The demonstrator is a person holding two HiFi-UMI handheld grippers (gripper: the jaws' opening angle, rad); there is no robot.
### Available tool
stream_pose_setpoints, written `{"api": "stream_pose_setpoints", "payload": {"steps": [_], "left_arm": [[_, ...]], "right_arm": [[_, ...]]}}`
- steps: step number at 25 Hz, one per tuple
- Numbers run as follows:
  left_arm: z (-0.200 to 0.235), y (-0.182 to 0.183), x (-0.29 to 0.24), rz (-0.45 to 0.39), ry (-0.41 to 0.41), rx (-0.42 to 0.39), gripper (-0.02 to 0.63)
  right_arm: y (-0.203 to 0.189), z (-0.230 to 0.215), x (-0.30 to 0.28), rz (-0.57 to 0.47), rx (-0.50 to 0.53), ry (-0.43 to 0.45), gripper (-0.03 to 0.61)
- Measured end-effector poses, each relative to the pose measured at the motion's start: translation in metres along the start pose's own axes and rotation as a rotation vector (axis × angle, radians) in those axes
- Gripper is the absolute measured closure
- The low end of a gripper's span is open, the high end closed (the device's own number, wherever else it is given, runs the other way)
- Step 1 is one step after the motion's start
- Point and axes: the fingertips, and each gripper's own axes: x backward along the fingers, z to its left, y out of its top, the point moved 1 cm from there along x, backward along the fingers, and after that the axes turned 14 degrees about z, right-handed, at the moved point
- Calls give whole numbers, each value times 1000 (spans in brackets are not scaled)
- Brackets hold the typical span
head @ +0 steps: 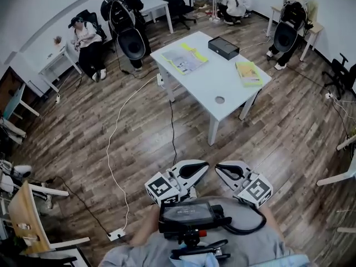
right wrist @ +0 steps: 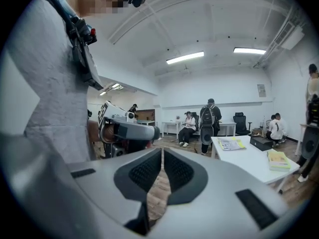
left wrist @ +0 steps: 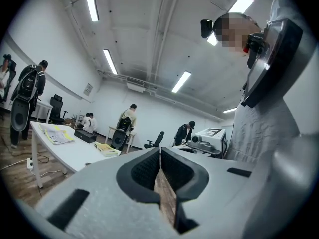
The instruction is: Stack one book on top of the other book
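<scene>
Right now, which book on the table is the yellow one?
The yellow book by the table's right edge; the other book, left of the black box, is mostly pale print.

Steep head view, level gripper views; far white table (head: 214, 77) common to all.

Bright, even light from ceiling strip lights (left wrist: 91, 1) fills my views; shadows are faint and soft; fisheye bends every edge; corners go black; the close foreground looks slightly blurred.

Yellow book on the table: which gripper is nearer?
Right, narrowly. The right gripper lines up with the yellow book; the left gripper sits further left. Both are far from it.
</scene>
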Motion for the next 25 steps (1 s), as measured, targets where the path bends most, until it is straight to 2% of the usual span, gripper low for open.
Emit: {"api": "stream_pose_setpoints", "payload": {"steps": [4,7,12,15,21,25], "left_arm": [[35,8,14,-12,22,-40,594],[52,12,26,-16,25,-3,594],[95,1,52,-50,66,18,594],[111,2,58,-59,61,32,594],[143,-3,54,-30,54,55,594],[185,7,43,-26,66,64,594]], "right_arm": [[18,-12,-32,-6,18,7,545],[21,-16,-60,14,45,23,546],[32,-10,-105,55,90,70,545],[41,-12,-124,52,120,83,546],[42,-35,-152,76,87,101,545],[50,-78,-170,82,41,99,546]]}}
